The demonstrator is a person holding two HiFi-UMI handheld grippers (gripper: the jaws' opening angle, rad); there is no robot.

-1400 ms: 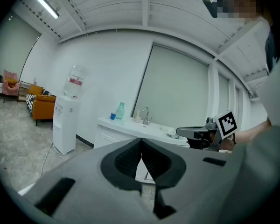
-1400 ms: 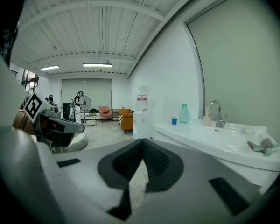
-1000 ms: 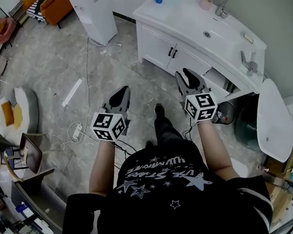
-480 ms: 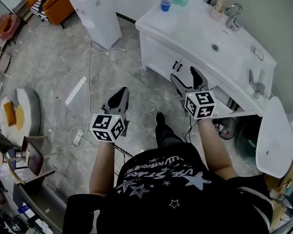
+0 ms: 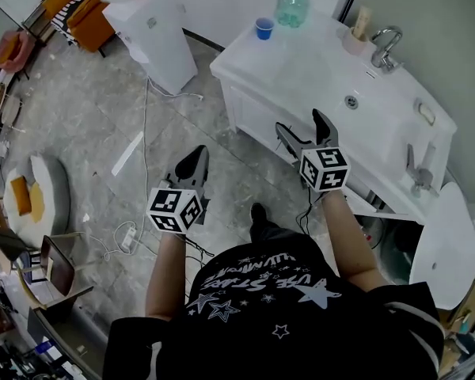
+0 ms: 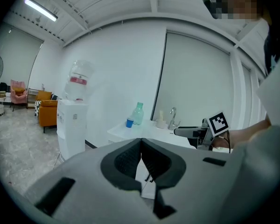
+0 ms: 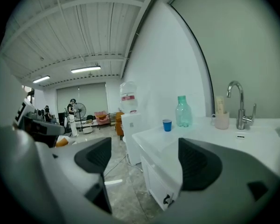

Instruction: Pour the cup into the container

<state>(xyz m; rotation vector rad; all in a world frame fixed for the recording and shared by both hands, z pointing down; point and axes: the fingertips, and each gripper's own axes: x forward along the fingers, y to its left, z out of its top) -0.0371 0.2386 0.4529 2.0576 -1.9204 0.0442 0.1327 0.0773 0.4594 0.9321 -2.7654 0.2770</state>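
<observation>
Nothing of the pour is happening yet. The cup (image 5: 264, 28) is standing upright at the far corner of the counter (image 5: 249, 54), just beside the bottle (image 5: 292, 2), which I'm taking for the container. Neither gripper is touching either one.

I'm holding the right gripper (image 5: 302, 123) at the counter's near edge, well apart from the cup. Its jaws have just been opening and are standing wide with nothing between them. The left gripper (image 5: 196, 153) is hanging over the floor, jaws pressed together on nothing. Reaching, grasping, carrying and tipping are all remaining.

The head view is giving me the layout from above: sink (image 5: 364, 81), tap (image 5: 386, 44), both grippers. The right gripper view is showing the cup and bottle side-on above the gap between its jaws, though the cup is too small there to tell whether it is holding anything. Only the left gripper view is showing the right gripper from the side, beside the counter.
</observation>
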